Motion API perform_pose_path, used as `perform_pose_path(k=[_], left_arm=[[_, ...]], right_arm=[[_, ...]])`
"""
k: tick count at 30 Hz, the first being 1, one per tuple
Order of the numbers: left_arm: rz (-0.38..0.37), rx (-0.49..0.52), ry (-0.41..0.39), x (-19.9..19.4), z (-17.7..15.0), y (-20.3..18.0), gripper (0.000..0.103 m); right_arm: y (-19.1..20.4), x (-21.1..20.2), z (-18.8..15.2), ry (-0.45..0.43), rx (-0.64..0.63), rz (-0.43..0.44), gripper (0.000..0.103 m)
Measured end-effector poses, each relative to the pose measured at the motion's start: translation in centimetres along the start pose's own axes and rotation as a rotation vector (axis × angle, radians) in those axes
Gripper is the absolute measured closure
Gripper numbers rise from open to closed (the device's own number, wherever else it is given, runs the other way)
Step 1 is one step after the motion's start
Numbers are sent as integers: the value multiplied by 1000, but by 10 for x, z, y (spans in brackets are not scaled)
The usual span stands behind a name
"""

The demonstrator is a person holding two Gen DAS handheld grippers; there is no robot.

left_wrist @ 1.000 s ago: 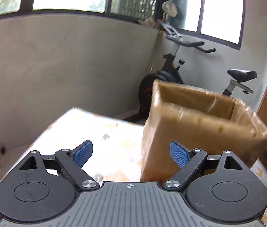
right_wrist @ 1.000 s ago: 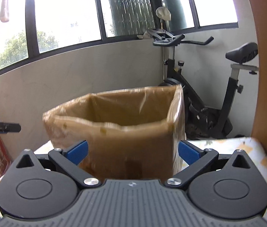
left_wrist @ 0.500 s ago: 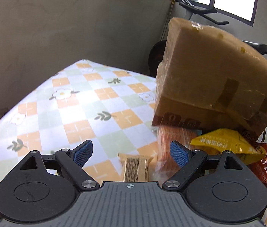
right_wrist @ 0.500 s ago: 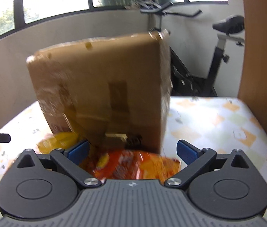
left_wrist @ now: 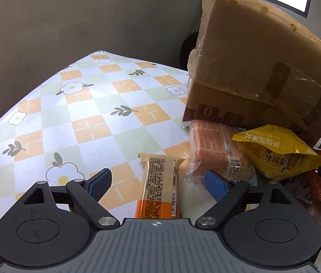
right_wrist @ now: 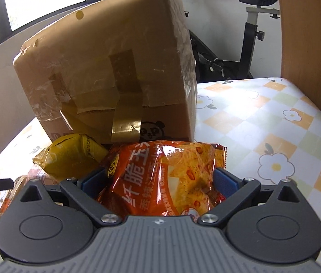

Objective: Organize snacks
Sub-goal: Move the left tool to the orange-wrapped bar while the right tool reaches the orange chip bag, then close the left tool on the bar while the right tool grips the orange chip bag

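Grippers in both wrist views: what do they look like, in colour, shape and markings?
The left gripper and right gripper look alike: a grey ribbed body with a small crosshair mark, two round black housings with triangular cut-outs, black linkage arms with silver screws, and blue textured pads. No cables, hands or sleeves show.

Worktop (left_wrist: 96, 104) covered in a checked cloth of orange, green and white squares with flower and leaf prints; a taped cardboard box (left_wrist: 258, 72) stands tilted at its far side; against the box's foot lie a yellow snack bag (left_wrist: 278, 152), a pink packet (left_wrist: 215, 150), an orange-red chip bag (right_wrist: 167, 175); an orange-ended bar (left_wrist: 160, 186) lies nearer, just beside the pink packet.
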State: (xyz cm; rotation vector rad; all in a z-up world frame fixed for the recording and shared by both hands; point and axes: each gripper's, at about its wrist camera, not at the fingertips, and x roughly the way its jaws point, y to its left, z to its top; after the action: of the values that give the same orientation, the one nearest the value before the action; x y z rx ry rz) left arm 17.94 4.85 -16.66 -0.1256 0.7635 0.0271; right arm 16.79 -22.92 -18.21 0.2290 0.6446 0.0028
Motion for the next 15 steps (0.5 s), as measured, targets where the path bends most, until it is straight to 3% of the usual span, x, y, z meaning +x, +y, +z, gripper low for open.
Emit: perform_pose_path(k=[15], left_arm=[[11, 9, 59, 18, -10, 1, 13]], right_arm=[[5, 11, -8, -27, -6, -37, 0]])
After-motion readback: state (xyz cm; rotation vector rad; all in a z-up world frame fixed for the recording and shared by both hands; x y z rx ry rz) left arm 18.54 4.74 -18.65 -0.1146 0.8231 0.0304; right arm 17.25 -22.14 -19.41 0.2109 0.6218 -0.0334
